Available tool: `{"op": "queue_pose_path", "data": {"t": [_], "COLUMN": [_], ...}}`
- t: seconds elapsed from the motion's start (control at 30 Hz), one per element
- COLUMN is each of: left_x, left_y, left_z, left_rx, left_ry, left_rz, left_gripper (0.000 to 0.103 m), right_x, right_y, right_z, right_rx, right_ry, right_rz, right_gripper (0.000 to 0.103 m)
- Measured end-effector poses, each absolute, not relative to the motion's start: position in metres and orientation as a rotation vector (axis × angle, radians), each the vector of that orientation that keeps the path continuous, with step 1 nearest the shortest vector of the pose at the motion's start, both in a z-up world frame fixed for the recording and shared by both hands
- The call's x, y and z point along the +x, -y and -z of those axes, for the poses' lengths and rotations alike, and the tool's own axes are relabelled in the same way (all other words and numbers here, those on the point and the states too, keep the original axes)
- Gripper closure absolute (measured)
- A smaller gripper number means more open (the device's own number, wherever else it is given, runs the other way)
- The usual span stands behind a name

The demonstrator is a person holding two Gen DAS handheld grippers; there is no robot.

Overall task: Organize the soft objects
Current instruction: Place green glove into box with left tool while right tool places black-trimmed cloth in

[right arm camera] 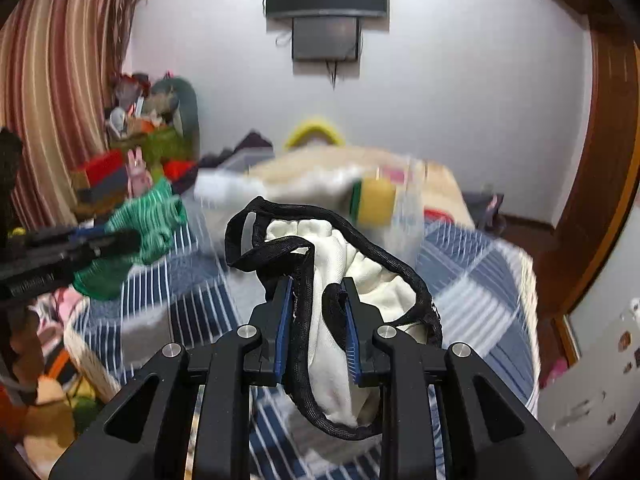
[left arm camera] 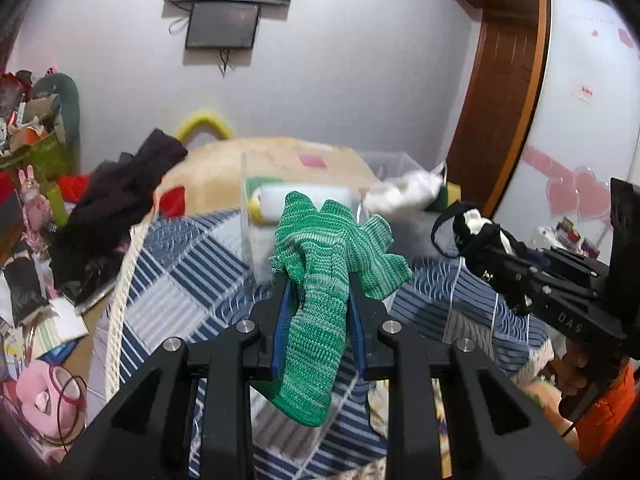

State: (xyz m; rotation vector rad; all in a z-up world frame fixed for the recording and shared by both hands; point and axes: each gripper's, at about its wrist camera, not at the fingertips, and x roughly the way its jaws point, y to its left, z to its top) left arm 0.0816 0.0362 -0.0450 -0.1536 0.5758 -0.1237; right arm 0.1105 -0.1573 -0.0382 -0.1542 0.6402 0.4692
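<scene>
My left gripper is shut on a green knitted cloth and holds it above the blue striped bedspread. The cloth drapes down between the fingers. It also shows at the left of the right wrist view. My right gripper is shut on a white cloth with black trim, lifted over the bed; it shows at the right in the left wrist view. Ahead stands a clear plastic box with a white roll and sponges inside.
A second clear bin with a white fluffy item sits behind. A yellow sponge shows in the box. Dark clothes lie at the bed's left edge. Clutter and toys fill the left side. A wooden door frame is at right.
</scene>
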Motion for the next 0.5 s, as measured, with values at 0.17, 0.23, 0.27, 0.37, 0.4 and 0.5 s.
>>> {"op": "queue_pose_path", "data": {"t": [0.17, 0.23, 0.27, 0.37, 0.4, 0.5], "left_x": [0.094, 0.104, 0.11, 0.127, 0.135, 0.154], "left_y": [-0.038, -0.039, -0.039, -0.038, -0.039, -0.043], "left_z": [0.026, 0.02, 0.018, 0.014, 0.013, 0.012], "left_rx": [-0.137, -0.126, -0.118, -0.093, -0.091, -0.121], "left_ry": [-0.525, -0.512, -0.507, -0.516, -0.527, -0.553], "left_rz": [0.116, 0.111, 0.107, 0.084, 0.085, 0.103], "left_gripper": [0.078, 0.078, 0.078, 0.078, 0.078, 0.078], "right_x": [0.132, 0.136, 0.142, 0.151, 0.154, 0.163], "right_y": [0.142, 0.139, 0.134, 0.124, 0.121, 0.115], "right_z": [0.017, 0.013, 0.011, 0.011, 0.011, 0.014], "right_rx": [-0.125, -0.114, -0.109, -0.124, -0.127, -0.126], "right_ry": [-0.569, -0.555, -0.55, -0.541, -0.543, -0.558], "right_rz": [-0.461, -0.468, -0.472, -0.456, -0.455, -0.449], "right_gripper": [0.082, 0.082, 0.082, 0.081, 0.081, 0.081]}}
